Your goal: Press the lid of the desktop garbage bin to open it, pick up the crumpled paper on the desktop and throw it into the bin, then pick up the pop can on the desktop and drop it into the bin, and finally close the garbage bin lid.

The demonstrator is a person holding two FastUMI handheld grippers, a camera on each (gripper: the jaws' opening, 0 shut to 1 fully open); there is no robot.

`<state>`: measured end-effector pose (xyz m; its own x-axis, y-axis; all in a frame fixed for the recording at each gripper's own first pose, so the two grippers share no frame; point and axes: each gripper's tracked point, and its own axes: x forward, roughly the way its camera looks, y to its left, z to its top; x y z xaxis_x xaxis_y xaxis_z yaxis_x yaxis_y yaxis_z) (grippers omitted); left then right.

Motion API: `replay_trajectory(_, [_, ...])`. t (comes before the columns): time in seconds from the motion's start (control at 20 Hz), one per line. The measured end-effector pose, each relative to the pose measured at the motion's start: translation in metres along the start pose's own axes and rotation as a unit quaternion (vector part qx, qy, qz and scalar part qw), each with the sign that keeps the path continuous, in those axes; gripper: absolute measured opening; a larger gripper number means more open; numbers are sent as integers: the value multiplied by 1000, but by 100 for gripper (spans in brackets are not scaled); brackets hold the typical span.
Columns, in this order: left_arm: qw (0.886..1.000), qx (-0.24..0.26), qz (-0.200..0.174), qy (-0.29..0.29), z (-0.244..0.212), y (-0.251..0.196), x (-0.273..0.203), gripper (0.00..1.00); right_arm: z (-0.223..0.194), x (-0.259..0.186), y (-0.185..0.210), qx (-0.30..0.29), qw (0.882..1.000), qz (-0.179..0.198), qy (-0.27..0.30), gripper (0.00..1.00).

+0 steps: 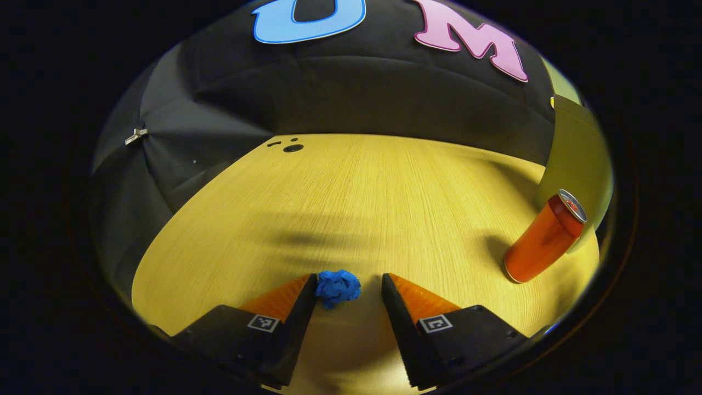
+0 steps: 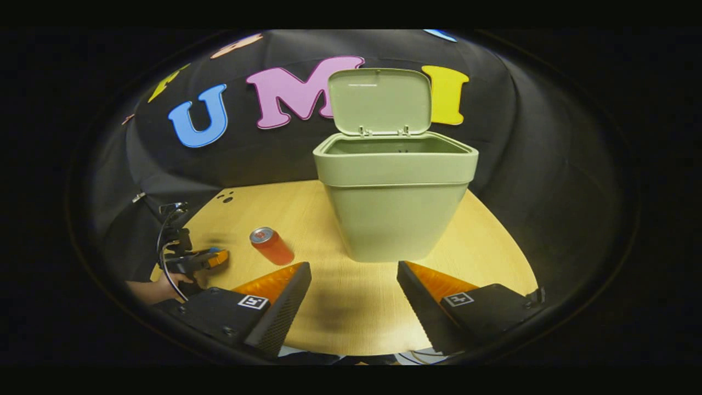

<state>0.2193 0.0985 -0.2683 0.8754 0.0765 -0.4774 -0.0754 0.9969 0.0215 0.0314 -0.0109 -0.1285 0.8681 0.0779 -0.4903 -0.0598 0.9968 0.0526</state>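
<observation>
A blue crumpled paper (image 1: 338,288) lies on the wooden table (image 1: 356,192), right at my left gripper's (image 1: 349,280) tips and nearer the left finger. That gripper is open and the fingers do not press on the paper. An orange-red pop can (image 1: 543,238) stands to the right, beside the bin's wall (image 1: 576,153). In the right gripper view the pale green bin (image 2: 395,208) stands mid-table with its lid (image 2: 379,101) swung up. My right gripper (image 2: 354,269) hangs open and empty in front of the bin. The can (image 2: 271,246) stands left of the bin.
A hand (image 2: 159,288) holds the left gripper (image 2: 192,260) at the table's left side in the right gripper view. Small dark holes (image 1: 292,147) mark the table's far edge. Black cloth walls close the booth behind the table (image 2: 482,241).
</observation>
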Motion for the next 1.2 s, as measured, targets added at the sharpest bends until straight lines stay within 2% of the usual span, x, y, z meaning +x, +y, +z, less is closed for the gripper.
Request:
replay_trajectory(0.15, [1000,2,-7,0,1,-3,2,74,-4,0,1,2,1000,3,4,99])
replay_trajectory(0.35, [1000,-2,-2,-4,2,4,4,54,-6,-3,4,-5,1000,10,5,99])
replay_trajectory(0.5, [1000,-5,1,-7,3,5,4,43,-9,-4,3,-8,1000,12,6,99])
replay_trajectory(0.6, [1000,-7,3,-8,3,4,3,38,-11,-5,1,-6,1000,13,7,99])
replay_trajectory(0.75, [1000,-1,8,-16,7,5,-1,38,-12,-5,0,-7,1000,16,6,99])
replay_trajectory(0.8, [1000,3,9,-23,11,5,-5,31,-13,-5,0,-8,1000,17,6,100])
replay_trajectory(0.85, [1000,5,4,-28,15,2,-9,34,-14,-5,-1,-8,1000,18,5,99])
replay_trajectory(0.9, [999,7,0,-33,20,-2,-16,30,-15,-5,-1,-7,1000,19,6,99])
replay_trajectory(0.95, [999,9,-2,-38,25,-3,-20,33,-16,-3,-1,-4,1000,20,7,99])
replay_trajectory(1.2, [997,13,-22,-76,65,-19,-51,33,-15,2,-4,5,1000,25,4,99])
